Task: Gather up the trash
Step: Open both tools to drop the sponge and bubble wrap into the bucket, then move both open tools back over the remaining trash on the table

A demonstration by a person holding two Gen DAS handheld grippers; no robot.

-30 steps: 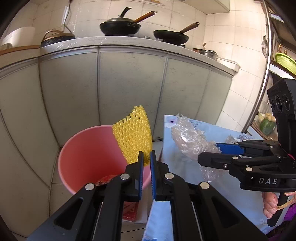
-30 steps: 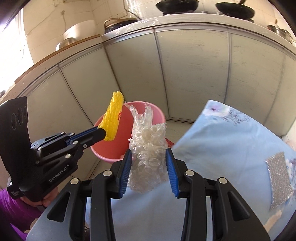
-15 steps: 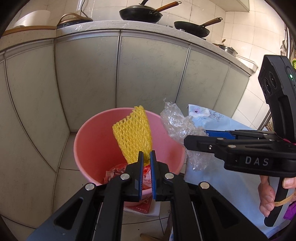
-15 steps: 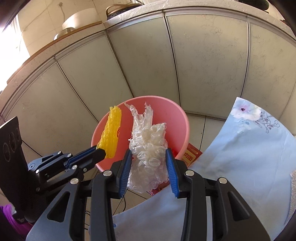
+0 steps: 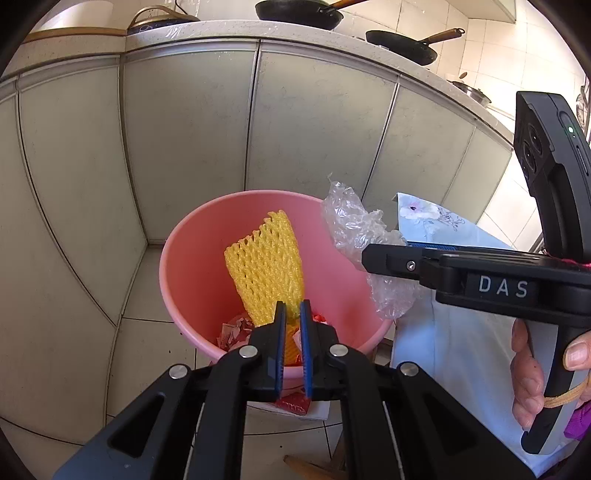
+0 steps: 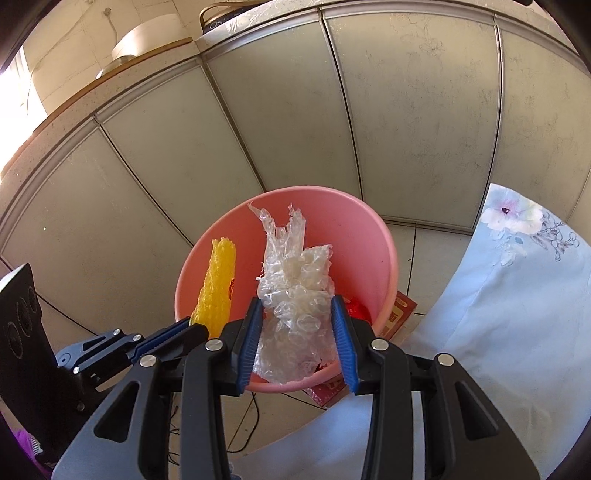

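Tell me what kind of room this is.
Most likely a home kitchen: black pans sit on a speckled countertop above grey cabinet doors, with a tiled wall behind and a pink trash bucket on the floor.

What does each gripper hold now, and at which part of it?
The left gripper pinches the yellow foam net at its lower end. The right gripper clamps the crumpled clear plastic around its bulky lower half.

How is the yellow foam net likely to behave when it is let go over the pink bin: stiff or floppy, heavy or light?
Probably fairly springy: the yellow foam net stands upright above the left hand-held gripper without drooping. Likely very light, since its open mesh is mostly holes. It may drift or catch on the pink bin rim rather than drop straight.
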